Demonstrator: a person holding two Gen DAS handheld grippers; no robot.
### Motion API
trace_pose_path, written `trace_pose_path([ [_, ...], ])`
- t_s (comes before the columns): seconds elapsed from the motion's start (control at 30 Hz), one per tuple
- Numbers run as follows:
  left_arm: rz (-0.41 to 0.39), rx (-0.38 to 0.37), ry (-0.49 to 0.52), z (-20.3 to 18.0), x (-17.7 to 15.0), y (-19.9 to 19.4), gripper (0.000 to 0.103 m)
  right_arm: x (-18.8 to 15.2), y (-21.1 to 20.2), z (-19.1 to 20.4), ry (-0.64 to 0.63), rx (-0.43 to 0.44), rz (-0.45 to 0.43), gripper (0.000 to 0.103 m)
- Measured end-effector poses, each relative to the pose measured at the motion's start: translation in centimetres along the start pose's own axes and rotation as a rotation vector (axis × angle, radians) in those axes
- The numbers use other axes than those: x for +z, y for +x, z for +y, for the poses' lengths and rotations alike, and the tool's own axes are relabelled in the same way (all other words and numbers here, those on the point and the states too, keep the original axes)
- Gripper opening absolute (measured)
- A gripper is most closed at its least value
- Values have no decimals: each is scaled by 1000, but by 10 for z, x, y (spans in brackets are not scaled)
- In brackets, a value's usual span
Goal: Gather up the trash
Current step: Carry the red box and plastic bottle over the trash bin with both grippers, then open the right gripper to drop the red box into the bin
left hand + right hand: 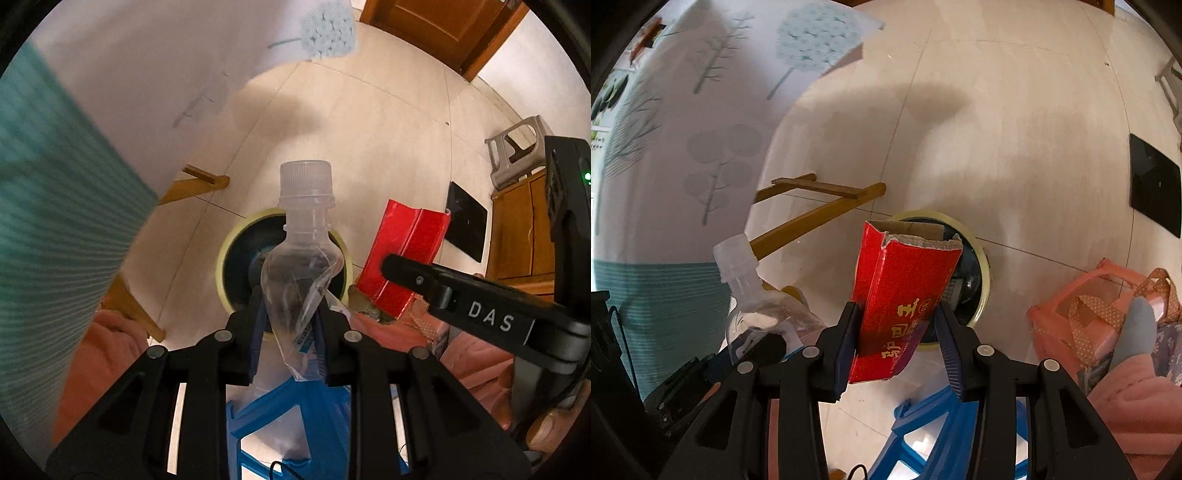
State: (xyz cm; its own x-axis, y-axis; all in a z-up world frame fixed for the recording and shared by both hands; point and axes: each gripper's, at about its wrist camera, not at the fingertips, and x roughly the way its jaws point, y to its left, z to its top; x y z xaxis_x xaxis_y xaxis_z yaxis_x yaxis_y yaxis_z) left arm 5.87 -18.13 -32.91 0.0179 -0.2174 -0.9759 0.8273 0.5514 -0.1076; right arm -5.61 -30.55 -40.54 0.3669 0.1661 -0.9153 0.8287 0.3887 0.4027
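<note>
A: Now, nearest: what does each claw hold?

B: The left claw (288, 332) pinches a crushed clear plastic bottle (301, 251); the right claw (897, 343) clamps a torn red carton (903, 295).

A: And beyond?

B: The yellow-rimmed bin (982, 280) on the floor. I'd centre each piece over its mouth before releasing.

White letters "DAS" stand on the right hand-held gripper (388, 264); gold Chinese characters mark the red carton (905, 291).
</note>
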Motion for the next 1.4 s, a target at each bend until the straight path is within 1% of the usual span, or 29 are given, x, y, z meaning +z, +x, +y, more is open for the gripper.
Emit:
trace_pose_path([
  [0.17,20,15,22,-4,10,23,21,6,12,-6,7,-4,13,41],
  [0.33,52,75,37,-1,18,44,21,9,22,-10,16,-10,25,42],
  [0.43,71,90,25,4,24,56,25,10,26,-13,21,-10,32,41],
  [0.47,74,90,19,5,24,56,29,10,27,-13,21,-9,34,41],
  [0.5,72,95,14,8,26,58,39,11,27,-13,21,-9,35,42],
  [0.53,67,101,10,10,26,59,47,11,28,-12,19,-8,37,42],
  [0.57,61,104,8,11,27,59,60,12,28,-12,20,-7,38,42],
  [0.6,50,108,6,13,28,59,62,11,28,-12,20,-5,39,42],
  [0.77,37,118,-1,15,28,58,62,11,31,-13,14,-5,52,42],
  [1.07,6,148,-40,13,13,37,62,9,38,-8,3,15,74,42],
  [1.13,4,155,-53,15,11,35,62,9,39,-8,18,24,86,46],
  [1.4,-6,161,-86,15,11,22,62,10,36,-7,37,62,82,49],
])
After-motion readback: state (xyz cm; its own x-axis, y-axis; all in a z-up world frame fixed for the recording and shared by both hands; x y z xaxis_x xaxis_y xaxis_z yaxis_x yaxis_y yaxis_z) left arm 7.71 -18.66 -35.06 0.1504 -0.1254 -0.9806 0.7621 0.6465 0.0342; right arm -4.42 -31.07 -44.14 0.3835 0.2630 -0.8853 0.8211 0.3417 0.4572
